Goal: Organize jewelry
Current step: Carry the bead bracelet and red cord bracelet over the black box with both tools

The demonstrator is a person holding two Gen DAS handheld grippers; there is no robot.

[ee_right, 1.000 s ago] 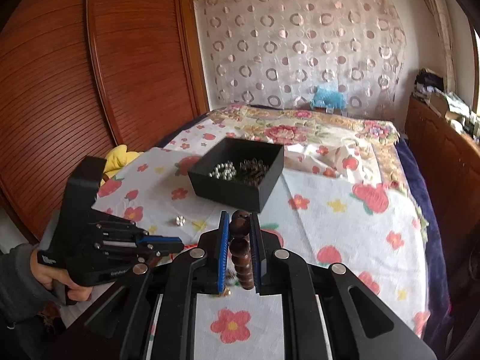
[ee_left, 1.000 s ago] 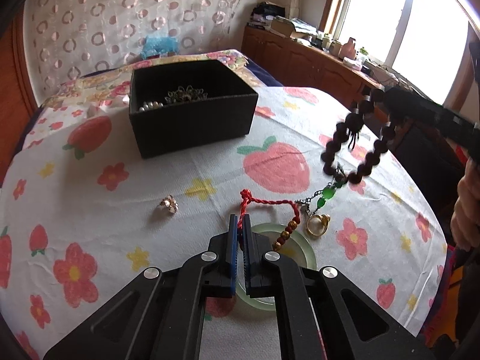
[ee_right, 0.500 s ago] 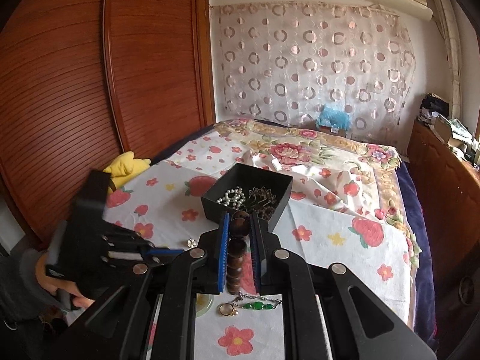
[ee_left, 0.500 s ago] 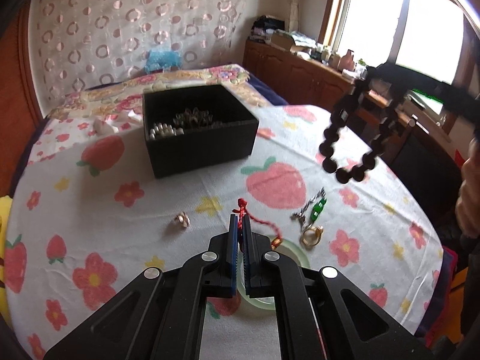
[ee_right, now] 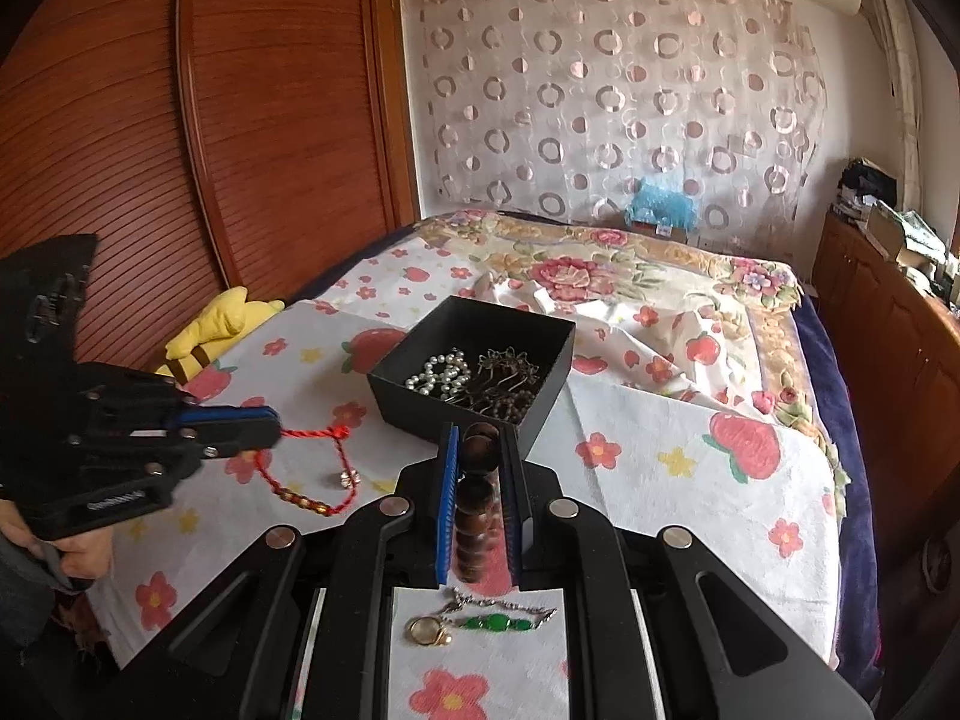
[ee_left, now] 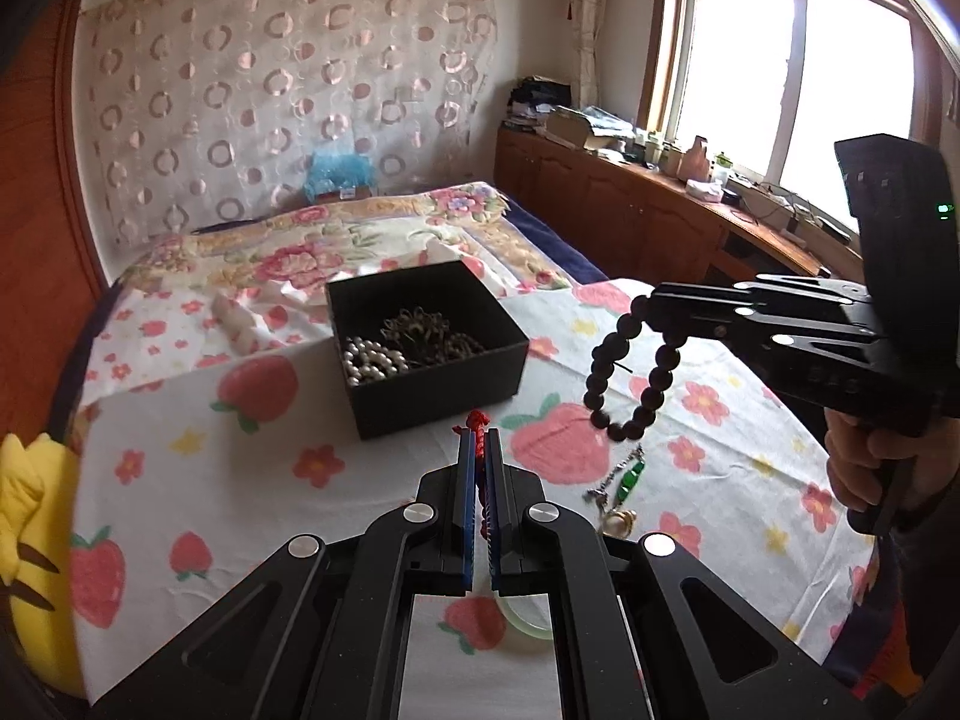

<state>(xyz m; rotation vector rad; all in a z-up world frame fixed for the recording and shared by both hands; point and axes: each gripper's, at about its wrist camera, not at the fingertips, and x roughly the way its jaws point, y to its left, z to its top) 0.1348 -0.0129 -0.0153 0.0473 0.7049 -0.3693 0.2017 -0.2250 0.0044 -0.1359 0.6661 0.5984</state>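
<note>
My left gripper [ee_left: 478, 450] is clamped tight on the red cord bracelet [ee_right: 306, 468], which dangles free. My right gripper [ee_right: 480, 450] is closed on the dark wooden bead bracelet [ee_left: 624, 384], held high, I judge, to clear the rim. The black box [ee_left: 432, 384] sits at twelve o'clock, open-topped with room inside; a ring [ee_right: 427, 630] and green pendant [ee_right: 495, 623] remain on the worktop [ee_left: 252, 480].

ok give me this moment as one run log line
left claw: shut on red cord bracelet | right claw: shut on dark bead bracelet | black box: pearls, chains inside | table: green pendant, gold ring
</note>
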